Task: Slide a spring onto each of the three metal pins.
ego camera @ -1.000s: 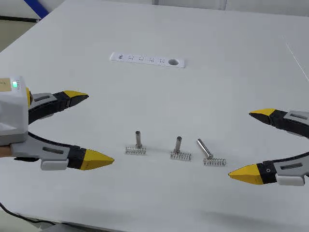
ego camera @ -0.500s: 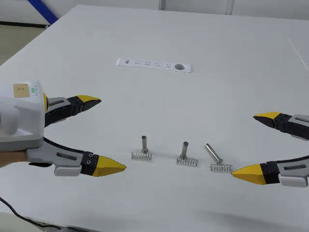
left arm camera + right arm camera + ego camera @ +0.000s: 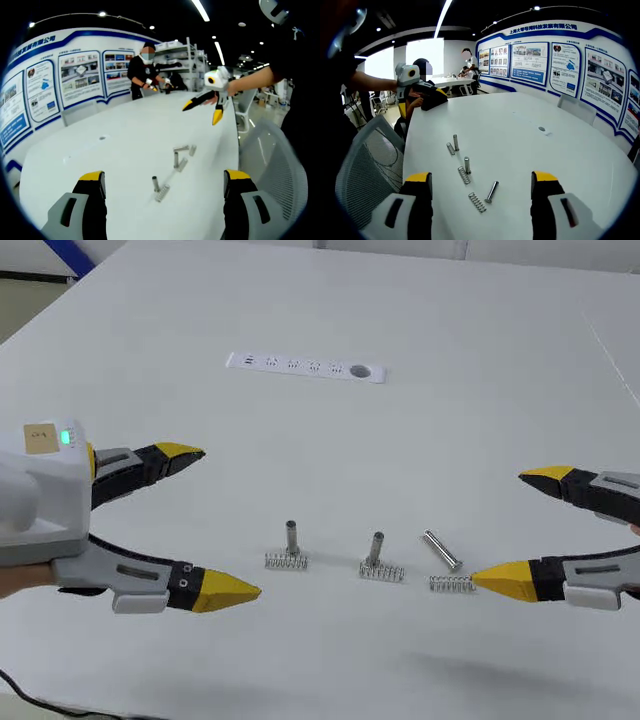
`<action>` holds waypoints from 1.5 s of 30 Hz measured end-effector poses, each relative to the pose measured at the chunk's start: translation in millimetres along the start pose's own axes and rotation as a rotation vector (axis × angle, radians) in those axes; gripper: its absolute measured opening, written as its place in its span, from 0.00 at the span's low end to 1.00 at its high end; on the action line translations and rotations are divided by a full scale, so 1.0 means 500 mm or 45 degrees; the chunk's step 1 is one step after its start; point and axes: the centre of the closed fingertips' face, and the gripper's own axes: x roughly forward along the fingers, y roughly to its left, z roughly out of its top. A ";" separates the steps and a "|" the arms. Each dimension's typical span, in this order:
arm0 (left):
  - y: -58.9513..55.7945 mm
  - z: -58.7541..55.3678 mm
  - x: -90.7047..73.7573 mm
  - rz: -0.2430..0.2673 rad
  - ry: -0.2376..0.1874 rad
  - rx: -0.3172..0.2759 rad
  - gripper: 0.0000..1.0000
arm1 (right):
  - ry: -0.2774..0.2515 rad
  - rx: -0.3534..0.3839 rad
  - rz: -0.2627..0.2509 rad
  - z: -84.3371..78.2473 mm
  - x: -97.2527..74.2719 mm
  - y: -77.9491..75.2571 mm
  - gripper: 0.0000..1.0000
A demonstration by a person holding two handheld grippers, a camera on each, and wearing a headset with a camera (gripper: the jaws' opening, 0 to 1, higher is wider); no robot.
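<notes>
At rt edge, rt hand-held gripper partly cut off.

Bright, even overhead light washes the white counter in the head view, and a soft, pale shadow lies below the right gripper. That picture is sharp. In both gripper views ceiling strip lights glare, the fisheye curves the counter's edge, and distant people look soft.
</notes>
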 end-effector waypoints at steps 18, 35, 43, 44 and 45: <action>0.018 -0.026 0.010 -0.020 0.000 -0.018 0.99 | 0.109 0.194 -0.075 -0.045 0.087 -0.042 0.60; 0.024 -0.045 0.008 0.004 0.008 -0.090 0.98 | 0.355 0.322 -0.150 -0.125 0.184 -0.056 0.34; 0.028 -0.052 0.005 0.012 0.019 -0.104 0.98 | 0.421 0.364 -0.161 -0.146 0.207 -0.052 0.26; 0.029 -0.054 0.006 0.013 0.021 -0.106 0.98 | 0.438 0.373 -0.163 -0.149 0.209 -0.051 0.24; 0.028 -0.055 0.007 0.012 0.024 -0.107 0.99 | 0.446 0.387 -0.167 -0.151 0.210 -0.052 0.19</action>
